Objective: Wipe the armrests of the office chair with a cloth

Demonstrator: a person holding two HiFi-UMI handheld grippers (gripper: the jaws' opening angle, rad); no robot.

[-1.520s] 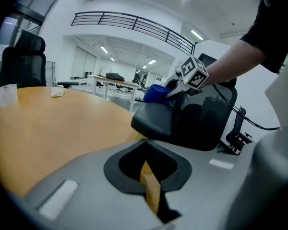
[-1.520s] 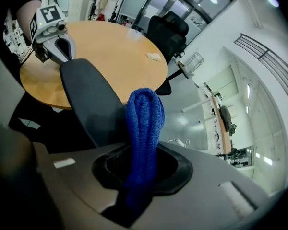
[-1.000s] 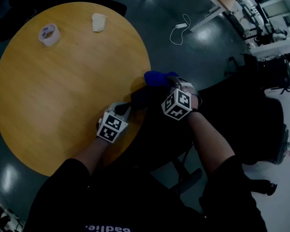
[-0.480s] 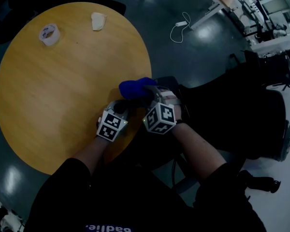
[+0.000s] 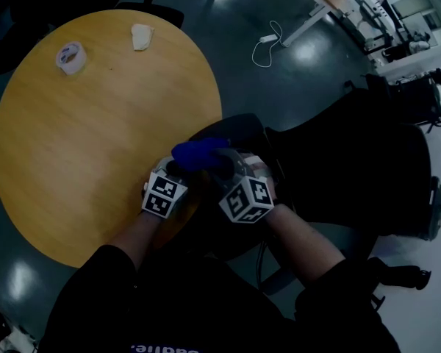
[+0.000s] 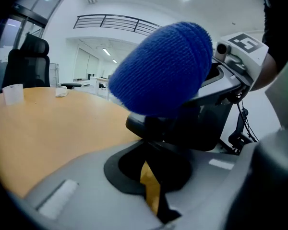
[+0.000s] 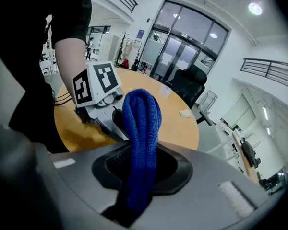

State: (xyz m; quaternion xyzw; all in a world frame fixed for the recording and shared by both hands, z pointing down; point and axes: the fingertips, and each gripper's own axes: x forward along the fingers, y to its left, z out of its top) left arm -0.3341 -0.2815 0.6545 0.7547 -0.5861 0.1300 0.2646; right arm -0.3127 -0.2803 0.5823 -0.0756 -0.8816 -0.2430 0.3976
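Observation:
A blue cloth [image 5: 198, 151] [image 7: 141, 128] is bunched over the black armrest [image 5: 231, 129] of the office chair [image 5: 353, 160], at the edge of the round wooden table [image 5: 73, 138]. My right gripper [image 5: 224, 168] [image 7: 137, 190] is shut on the cloth, which sticks up out of its jaws. My left gripper [image 5: 178, 170] [image 6: 156, 190] sits just left of it, shut on a black part of the armrest [image 6: 156, 128]. In the left gripper view the cloth [image 6: 163, 71] hangs right above that armrest pad.
A tape roll [image 5: 70, 56] and a crumpled white paper [image 5: 141, 37] lie at the table's far side. A power strip with its cable [image 5: 268, 40] lies on the dark floor beyond. Desks and equipment stand at the top right. Another black chair [image 6: 26, 61] stands behind the table.
My right gripper has carried the blue cloth leftward and nearer to me along the armrest, ending right beside the left gripper. The left gripper has hardly moved.

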